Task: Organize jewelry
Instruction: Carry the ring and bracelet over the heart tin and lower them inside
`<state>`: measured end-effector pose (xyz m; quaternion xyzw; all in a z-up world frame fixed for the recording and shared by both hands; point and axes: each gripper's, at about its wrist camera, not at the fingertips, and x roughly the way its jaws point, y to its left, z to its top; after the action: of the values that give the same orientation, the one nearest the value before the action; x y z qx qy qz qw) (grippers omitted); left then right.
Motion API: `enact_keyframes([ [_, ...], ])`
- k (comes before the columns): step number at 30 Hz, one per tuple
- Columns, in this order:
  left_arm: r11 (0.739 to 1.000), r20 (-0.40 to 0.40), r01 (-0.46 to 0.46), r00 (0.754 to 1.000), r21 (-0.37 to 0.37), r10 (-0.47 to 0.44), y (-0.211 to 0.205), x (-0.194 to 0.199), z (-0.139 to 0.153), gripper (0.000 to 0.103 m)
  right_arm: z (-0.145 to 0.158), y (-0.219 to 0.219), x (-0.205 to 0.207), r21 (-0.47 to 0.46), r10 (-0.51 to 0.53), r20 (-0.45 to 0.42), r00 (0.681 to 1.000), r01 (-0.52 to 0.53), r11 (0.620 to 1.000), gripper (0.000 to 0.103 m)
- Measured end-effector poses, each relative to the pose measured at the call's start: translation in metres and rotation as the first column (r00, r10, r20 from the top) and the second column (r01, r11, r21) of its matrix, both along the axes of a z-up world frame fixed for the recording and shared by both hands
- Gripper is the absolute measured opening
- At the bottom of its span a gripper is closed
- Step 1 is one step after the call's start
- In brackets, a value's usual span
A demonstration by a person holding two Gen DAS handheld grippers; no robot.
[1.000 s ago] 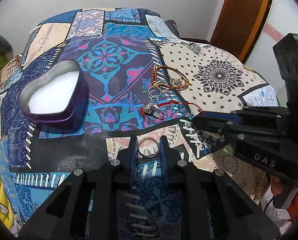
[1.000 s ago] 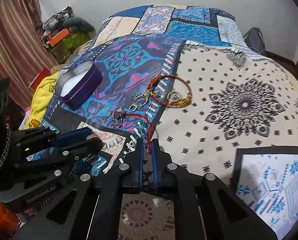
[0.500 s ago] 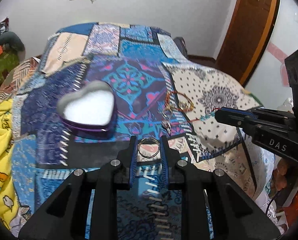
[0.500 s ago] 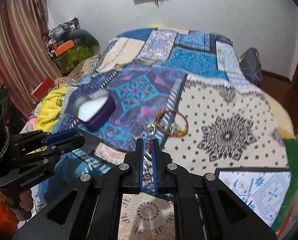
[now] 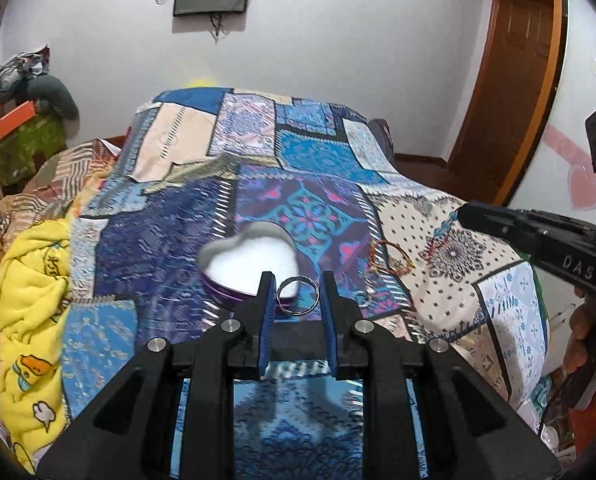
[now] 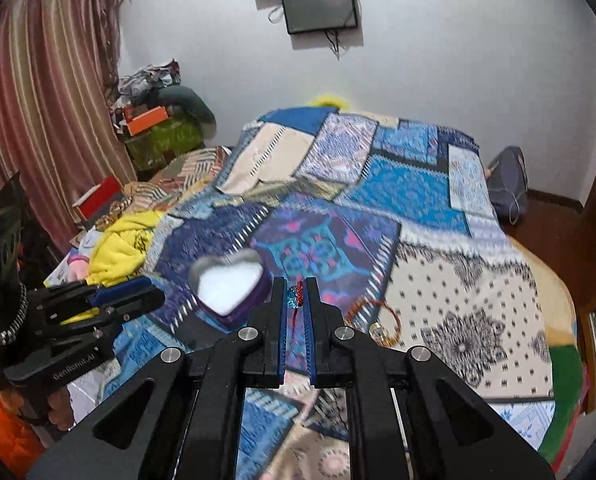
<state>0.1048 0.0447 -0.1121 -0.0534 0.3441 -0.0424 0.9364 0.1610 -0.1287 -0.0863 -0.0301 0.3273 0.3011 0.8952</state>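
My left gripper (image 5: 297, 280) is shut on a silver ring (image 5: 298, 295), held in the air above the near edge of the purple heart-shaped box (image 5: 250, 258) with white lining. My right gripper (image 6: 296, 286) is shut on a red and blue beaded cord (image 6: 296, 300), which hangs from its tip in the left wrist view (image 5: 437, 240). The box also shows in the right wrist view (image 6: 228, 286), left of the right gripper. An orange beaded bracelet (image 5: 389, 258) and small rings (image 5: 363, 298) lie on the patchwork bedspread (image 5: 178, 220) right of the box.
A yellow blanket (image 5: 30, 300) lies at the bed's left edge. A wooden door (image 5: 509, 92) stands at the right. Clutter and a green box (image 6: 162, 136) sit by the curtain. A screen (image 6: 317, 4) hangs on the far wall.
Both grippers have lifted up and away from the bed, each keeping its piece. The red cord has come off the bedspread. The heart box now lies just behind the left gripper's tips.
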Motion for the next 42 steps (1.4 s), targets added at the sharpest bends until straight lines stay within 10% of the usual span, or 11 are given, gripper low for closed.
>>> enact_keyframes([
  [21, 0.998, 0.057, -0.057, 0.997, 0.013, 0.056, 0.057, 0.019, 0.009, 0.021, 0.018, 0.076, 0.019, 0.048, 0.102, 0.03, 0.994, -0.104, 0.993, 0.007],
  [42, 0.999, -0.097, 0.038, 0.995, 0.026, -0.035, 0.048, 0.076, -0.05, 0.021, -0.075, 0.111, 0.069, -0.055, 0.153, -0.256, 0.954, -0.173, 0.983, 0.007],
])
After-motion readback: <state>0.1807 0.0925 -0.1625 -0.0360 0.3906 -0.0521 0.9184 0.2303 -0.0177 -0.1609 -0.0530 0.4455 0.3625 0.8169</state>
